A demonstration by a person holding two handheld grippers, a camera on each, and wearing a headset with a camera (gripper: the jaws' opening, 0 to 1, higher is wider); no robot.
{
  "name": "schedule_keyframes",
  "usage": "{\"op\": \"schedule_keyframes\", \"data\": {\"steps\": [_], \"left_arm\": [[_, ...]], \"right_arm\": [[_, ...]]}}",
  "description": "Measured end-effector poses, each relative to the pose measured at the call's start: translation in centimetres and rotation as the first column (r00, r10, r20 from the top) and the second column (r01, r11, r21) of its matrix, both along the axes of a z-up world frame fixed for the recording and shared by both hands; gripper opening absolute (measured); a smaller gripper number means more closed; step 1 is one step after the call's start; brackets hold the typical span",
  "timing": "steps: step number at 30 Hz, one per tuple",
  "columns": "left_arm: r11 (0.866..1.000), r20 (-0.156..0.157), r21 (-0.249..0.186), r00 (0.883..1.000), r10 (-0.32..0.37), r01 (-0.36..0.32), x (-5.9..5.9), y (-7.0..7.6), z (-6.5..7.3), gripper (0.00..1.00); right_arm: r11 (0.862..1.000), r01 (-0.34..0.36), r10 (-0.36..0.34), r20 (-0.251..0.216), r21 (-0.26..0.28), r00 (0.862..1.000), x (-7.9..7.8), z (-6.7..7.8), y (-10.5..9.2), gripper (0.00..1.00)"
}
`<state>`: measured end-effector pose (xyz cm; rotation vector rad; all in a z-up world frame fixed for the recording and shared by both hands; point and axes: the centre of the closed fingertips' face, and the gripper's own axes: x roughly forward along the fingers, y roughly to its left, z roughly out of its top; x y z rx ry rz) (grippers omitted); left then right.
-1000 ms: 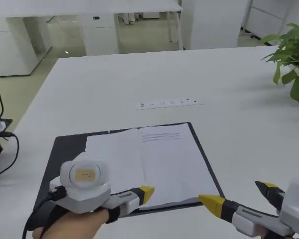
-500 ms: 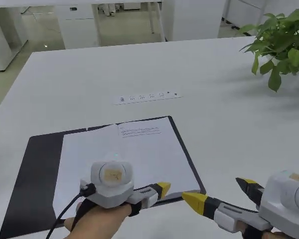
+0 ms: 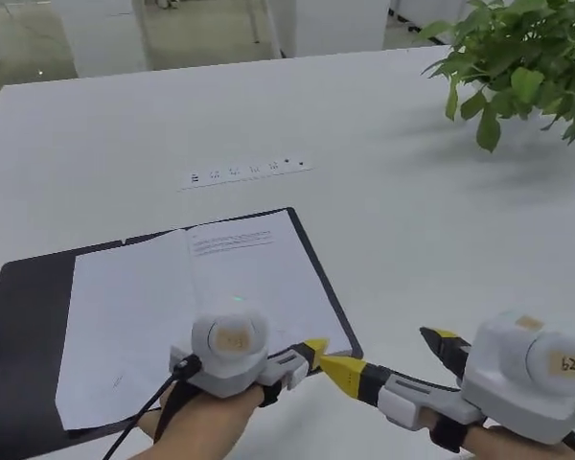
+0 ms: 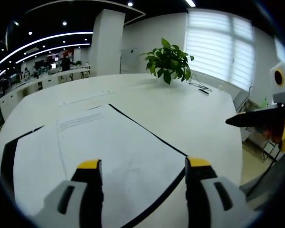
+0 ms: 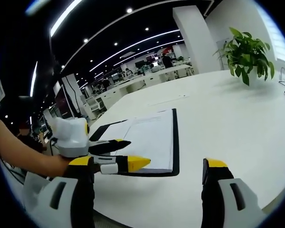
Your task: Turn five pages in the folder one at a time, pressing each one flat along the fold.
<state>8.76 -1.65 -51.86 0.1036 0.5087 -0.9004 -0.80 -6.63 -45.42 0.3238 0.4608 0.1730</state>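
The folder [image 3: 134, 307] lies open on the white table [image 3: 383, 192], black cover under white pages, with printed lines at the top of the right page. My left gripper [image 3: 307, 353] is open and hovers over the right page's near corner [image 4: 147, 156], its jaws astride the cover's edge. My right gripper [image 3: 388, 353] is open just right of that corner, one yellow tip almost meeting the left gripper's tip. In the right gripper view the folder [image 5: 147, 135] sits beyond the left gripper [image 5: 121, 154]. Nothing is held between either gripper's jaws.
A potted plant [image 3: 517, 67] stands at the far right of the table. A flush socket strip [image 3: 247, 171] sits just beyond the folder. The table's near edge is right below my hands. Desks and partitions fill the room behind.
The camera swung right and down. My left gripper slid right along the folder's near edge toward its right corner, closing up on the right gripper. Both stay open.
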Motion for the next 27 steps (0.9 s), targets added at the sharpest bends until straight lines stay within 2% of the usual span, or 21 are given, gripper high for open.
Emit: {"op": "schedule_keyframes", "data": {"steps": [3, 7, 12, 14, 15, 16, 18, 27], "left_arm": [[1.000, 0.011, -0.010, 1.000, 0.006, -0.006, 0.3, -0.5, -0.3, 0.69], [1.000, 0.031, 0.001, 1.000, -0.001, 0.001, 0.3, -1.1, -0.8, 0.68], [0.999, 0.041, 0.032, 0.999, 0.021, -0.022, 0.5, -1.1, -2.1, 0.61], [0.998, 0.040, 0.060, 0.999, 0.016, -0.019, 0.3, -0.9, -2.9, 0.61], [0.998, 0.072, 0.058, 0.997, 0.008, -0.012, 0.3, -1.0, -2.7, 0.61], [0.998, 0.067, 0.055, 0.998, 0.013, -0.017, 0.2, -0.9, -2.9, 0.61], [0.998, 0.084, 0.056, 0.996, 0.008, -0.013, 0.3, -0.9, -2.9, 0.61], [0.999, 0.111, 0.033, 0.994, 0.004, -0.008, 0.5, -0.5, -2.9, 0.55]], "right_arm": [[1.000, 0.002, -0.002, -0.011, 0.000, 1.000, 0.0, -0.3, -0.1, 0.94], [1.000, 0.013, -0.013, -0.012, 0.009, 1.000, 0.0, -0.4, -0.3, 0.93], [1.000, 0.015, -0.015, -0.020, 0.010, 1.000, 0.1, -0.5, -0.3, 0.93], [1.000, 0.017, -0.016, -0.022, 0.012, 1.000, 0.1, -0.6, -0.4, 0.93], [1.000, 0.018, -0.018, -0.024, 0.013, 1.000, 0.1, -0.6, -0.4, 0.93], [1.000, 0.019, -0.019, -0.028, 0.014, 0.999, 0.1, -0.7, -0.5, 0.93], [1.000, 0.022, -0.022, -0.029, 0.016, 0.999, 0.1, -0.7, -0.5, 0.93], [1.000, 0.008, -0.007, -0.049, 0.014, 0.999, 0.3, -1.2, -0.3, 0.92]]}}
